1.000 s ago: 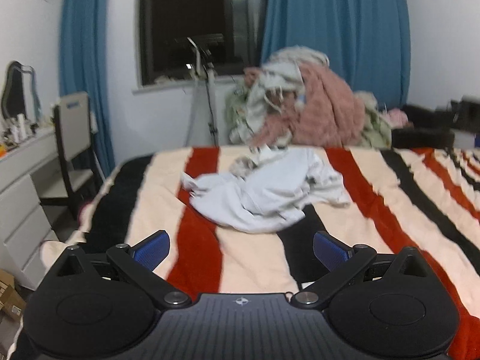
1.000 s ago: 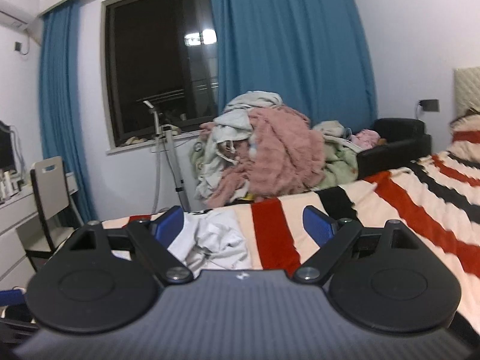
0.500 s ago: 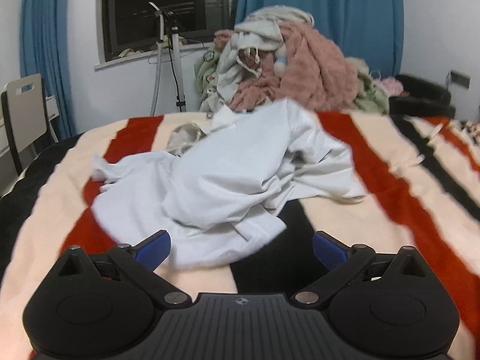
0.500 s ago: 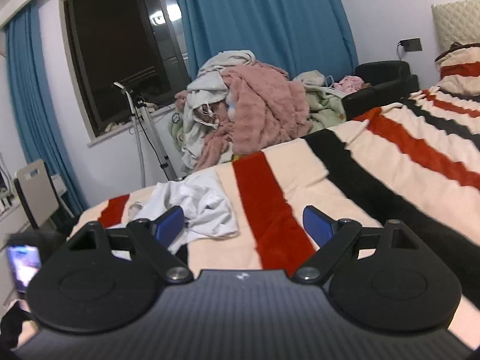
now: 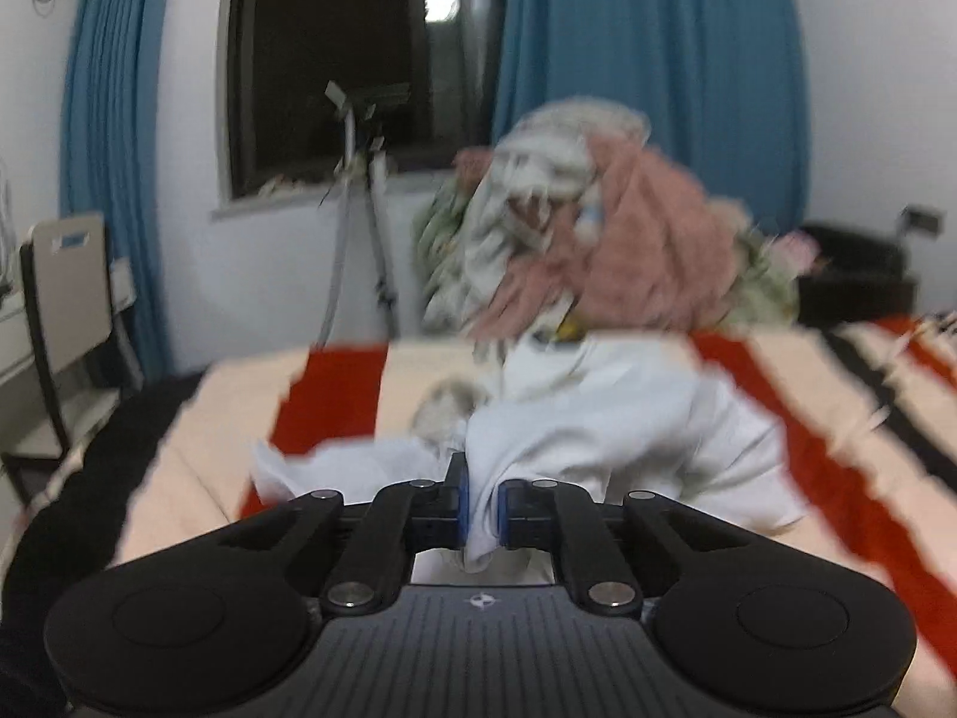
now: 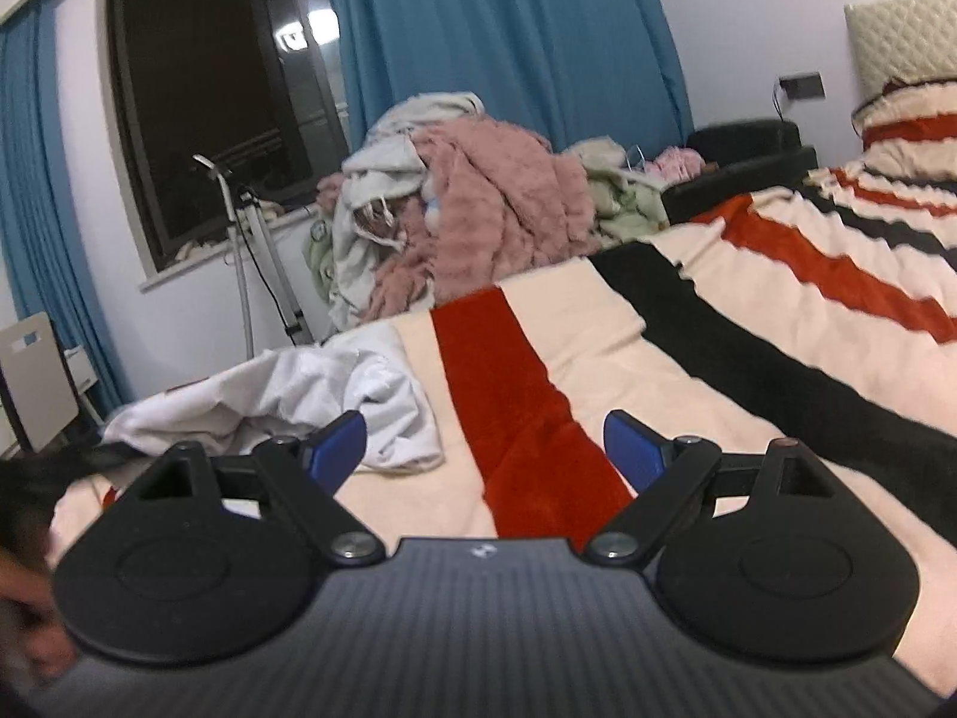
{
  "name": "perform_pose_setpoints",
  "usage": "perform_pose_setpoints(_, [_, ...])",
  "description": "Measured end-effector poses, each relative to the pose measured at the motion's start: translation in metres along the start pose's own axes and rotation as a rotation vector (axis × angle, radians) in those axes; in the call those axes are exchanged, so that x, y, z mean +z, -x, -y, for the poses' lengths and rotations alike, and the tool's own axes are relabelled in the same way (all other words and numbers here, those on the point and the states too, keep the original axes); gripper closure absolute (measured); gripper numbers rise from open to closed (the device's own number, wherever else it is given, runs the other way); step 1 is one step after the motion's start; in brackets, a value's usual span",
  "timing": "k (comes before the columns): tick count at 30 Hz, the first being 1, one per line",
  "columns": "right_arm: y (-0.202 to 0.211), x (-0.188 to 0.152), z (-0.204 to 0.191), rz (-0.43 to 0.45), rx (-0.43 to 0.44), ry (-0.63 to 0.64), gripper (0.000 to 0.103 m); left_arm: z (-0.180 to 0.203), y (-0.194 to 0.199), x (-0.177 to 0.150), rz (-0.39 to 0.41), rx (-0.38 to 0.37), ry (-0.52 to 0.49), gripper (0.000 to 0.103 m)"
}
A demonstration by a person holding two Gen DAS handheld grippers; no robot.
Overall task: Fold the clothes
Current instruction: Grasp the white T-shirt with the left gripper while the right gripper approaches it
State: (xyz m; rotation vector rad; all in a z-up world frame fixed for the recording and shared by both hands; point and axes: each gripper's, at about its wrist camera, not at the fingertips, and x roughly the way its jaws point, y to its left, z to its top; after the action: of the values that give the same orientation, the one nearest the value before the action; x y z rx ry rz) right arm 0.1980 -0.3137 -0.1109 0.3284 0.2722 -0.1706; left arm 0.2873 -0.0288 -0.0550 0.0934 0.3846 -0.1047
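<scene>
One bed (image 6: 747,359) fills both views, covered by a blanket striped cream, red and black, with wide bare stretches of it to the right of the white garment. Beyond the bed's far edge sits one heap of laundry (image 6: 478,203), pink and pale, against blue curtains (image 6: 490,30) and a dark window (image 6: 215,107). One white garment (image 5: 598,437) lies crumpled near that far edge. The left claw (image 5: 482,508) is pinched tight on a fold of it, cloth bunched between the blue pads. The right claw (image 6: 484,446) hangs spread wide over the red stripe, gripping nothing, just beside the garment's right edge. No writing is readable.
</scene>
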Motion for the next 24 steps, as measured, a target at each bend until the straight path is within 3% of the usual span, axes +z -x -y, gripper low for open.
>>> perform_pose_setpoints(9, [0.039, -0.005, -0.036, 0.076, 0.124, 0.134, 0.015, -0.047, 0.167, 0.009, 0.136, -0.184, -0.014, 0.095])
perform_pose_setpoints(14, [0.077, -0.012, -0.061, 0.012, 0.233, 0.207, 0.015, -0.07, 0.246, -0.013, 0.197, -0.248, 0.026, 0.095])
perform_pose_setpoints(17, [0.096, -0.026, -0.082, -0.089, 0.327, 0.289, 0.016, -0.085, 0.273, -0.029, 0.198, -0.262, 0.097, 0.095])
perform_pose_setpoints(21, [0.109, -0.05, -0.111, -0.169, 0.422, 0.378, 0.016, -0.099, 0.281, -0.043, 0.179, -0.278, 0.149, 0.094])
perform_pose_setpoints(24, [0.107, -0.063, -0.127, -0.149, 0.428, 0.461, 0.016, -0.102, 0.279, -0.047, 0.173, -0.295, 0.164, 0.094])
